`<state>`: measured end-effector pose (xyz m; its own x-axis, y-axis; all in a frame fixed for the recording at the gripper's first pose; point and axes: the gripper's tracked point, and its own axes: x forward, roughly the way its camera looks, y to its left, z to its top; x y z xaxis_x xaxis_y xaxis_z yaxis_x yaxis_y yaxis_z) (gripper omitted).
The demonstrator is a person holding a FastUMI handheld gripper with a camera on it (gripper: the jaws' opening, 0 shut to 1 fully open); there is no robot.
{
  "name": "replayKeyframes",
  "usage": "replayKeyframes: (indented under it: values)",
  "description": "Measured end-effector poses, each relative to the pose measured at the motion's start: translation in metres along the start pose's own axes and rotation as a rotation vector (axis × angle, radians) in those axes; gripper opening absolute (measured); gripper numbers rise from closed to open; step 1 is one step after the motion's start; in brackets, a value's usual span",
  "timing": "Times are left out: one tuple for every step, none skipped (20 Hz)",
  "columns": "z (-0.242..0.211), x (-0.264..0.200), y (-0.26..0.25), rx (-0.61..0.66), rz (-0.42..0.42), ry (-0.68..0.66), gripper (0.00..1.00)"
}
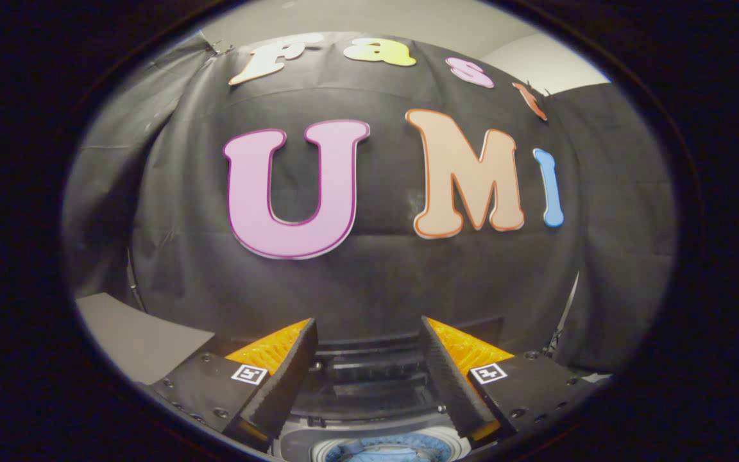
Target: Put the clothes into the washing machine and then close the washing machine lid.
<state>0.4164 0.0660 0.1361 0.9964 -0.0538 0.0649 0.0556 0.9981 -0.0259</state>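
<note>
My gripper (pixel 369 330) stands open, its two fingers spread wide with nothing between them. Below and between the fingers lies the top of the washing machine (pixel 369 385), dark, with its raised lid or back panel just ahead of the fingertips. At the near end the round drum opening (pixel 390 449) shows, and a blue cloth (pixel 385 452) lies inside it. The gripper hangs above the machine and looks across at the booth's black wall.
The black cloth wall (pixel 376 282) hangs close behind the machine. A pale grey surface (pixel 132 337) lies to the left of the left finger, at the foot of the cloth.
</note>
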Motion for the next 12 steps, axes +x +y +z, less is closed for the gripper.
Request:
replayKeyframes:
  values:
    - [0.006,0.005,0.001,-0.013,-0.001,-0.028,0.99]
    - [0.013,0.011,0.003,-0.021,0.001,-0.052,0.99]
    - [0.018,0.024,0.004,-0.022,0.004,-0.068,0.99]
    - [0.023,0.033,0.005,-0.014,0.003,-0.086,0.99]
    - [0.023,0.039,0.006,0.001,0.009,-0.097,0.99]
    - [0.022,0.046,0.008,0.023,0.014,-0.097,0.99]
    - [0.018,0.055,0.008,0.05,0.016,-0.089,0.99]
    - [0.014,0.062,0.006,0.076,0.008,-0.082,0.99]
    - [0.008,0.07,0.004,0.093,-0.002,-0.072,0.98]
    - [0.001,0.076,0.0,0.092,-0.017,-0.061,0.99]
    - [-0.007,0.083,-0.002,0.078,-0.026,-0.05,0.98]
    - [-0.016,0.088,-0.003,0.059,-0.027,-0.031,0.98]
